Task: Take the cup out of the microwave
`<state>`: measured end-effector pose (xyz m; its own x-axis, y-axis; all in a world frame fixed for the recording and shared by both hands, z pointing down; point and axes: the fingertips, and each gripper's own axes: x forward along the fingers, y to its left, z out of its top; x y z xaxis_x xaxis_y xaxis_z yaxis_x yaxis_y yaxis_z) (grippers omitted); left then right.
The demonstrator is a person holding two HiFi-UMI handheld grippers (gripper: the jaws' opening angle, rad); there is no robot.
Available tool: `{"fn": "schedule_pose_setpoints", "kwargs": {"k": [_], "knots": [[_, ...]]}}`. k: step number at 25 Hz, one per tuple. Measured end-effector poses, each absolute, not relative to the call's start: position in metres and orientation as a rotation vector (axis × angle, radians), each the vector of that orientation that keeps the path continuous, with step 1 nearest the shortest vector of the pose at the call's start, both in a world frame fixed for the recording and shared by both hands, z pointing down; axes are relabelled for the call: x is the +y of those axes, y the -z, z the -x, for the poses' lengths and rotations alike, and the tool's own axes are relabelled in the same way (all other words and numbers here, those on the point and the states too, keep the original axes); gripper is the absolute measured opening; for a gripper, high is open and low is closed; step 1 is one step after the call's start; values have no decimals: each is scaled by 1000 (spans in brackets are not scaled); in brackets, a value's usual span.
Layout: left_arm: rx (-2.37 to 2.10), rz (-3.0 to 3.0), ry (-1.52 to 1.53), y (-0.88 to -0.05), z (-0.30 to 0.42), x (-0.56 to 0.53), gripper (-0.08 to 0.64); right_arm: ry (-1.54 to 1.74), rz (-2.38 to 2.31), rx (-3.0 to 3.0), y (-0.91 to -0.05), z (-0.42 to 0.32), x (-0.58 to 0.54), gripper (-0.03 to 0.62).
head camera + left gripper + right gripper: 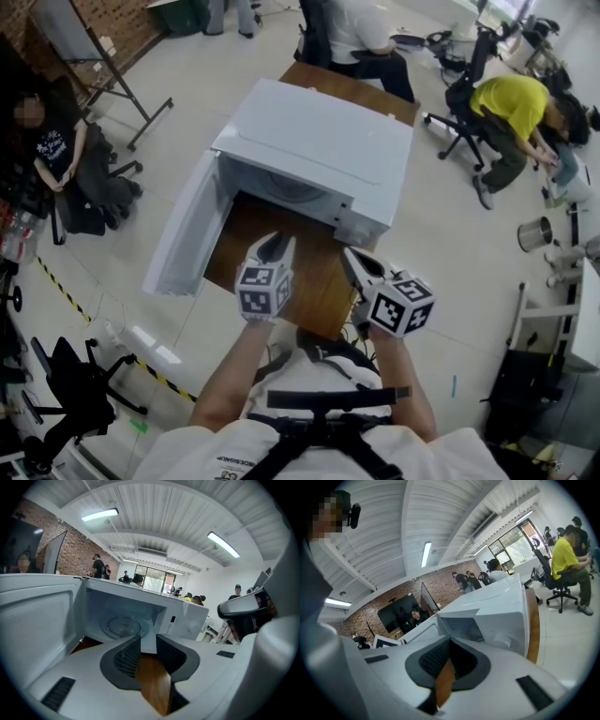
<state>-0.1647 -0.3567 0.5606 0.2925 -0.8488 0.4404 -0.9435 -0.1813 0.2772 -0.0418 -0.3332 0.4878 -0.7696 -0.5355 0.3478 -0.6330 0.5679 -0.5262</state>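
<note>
A white microwave (pixel 319 141) stands on a wooden table (pixel 314 286) with its door (pixel 183 234) swung wide to the left. In the left gripper view the cavity holds a bare glass turntable (pixel 123 624), and I see no cup in any view. My left gripper (pixel 275 247) hovers over the table just before the open cavity, jaws a little apart with nothing between them (pixel 147 644). My right gripper (pixel 353 265) hangs beside it, in front of the control panel side (pixel 506 620), its tips together and empty (pixel 449 656).
Several people sit on office chairs around the table, one in a yellow shirt (pixel 511 103) at the right. A metal bucket (pixel 534 234) stands on the floor to the right. An easel stand (pixel 103 66) and a brick wall are at the left.
</note>
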Motion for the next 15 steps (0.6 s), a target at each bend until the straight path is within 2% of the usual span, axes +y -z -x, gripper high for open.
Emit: {"fn": "schedule_pose_setpoints", "kwargs": {"k": [3, 5, 10, 14, 15], "knots": [[-1603, -2076, -285, -572, 164, -380, 142, -978, -1000, -2645, -488, 36, -336, 2], [-1613, -2087, -321, -577, 164, -399, 207, -977, -1007, -2641, -488, 31, -340, 2], [-1640, -2094, -406, -591, 163, -440, 305, -974, -1024, -2618, -492, 22, -349, 2], [-1677, -2086, -453, -604, 165, -459, 325, -968, -1036, -2608, -492, 16, -352, 2], [-1690, -2083, -471, -608, 166, -463, 354, -967, -1038, -2608, -492, 15, -353, 2]]}}
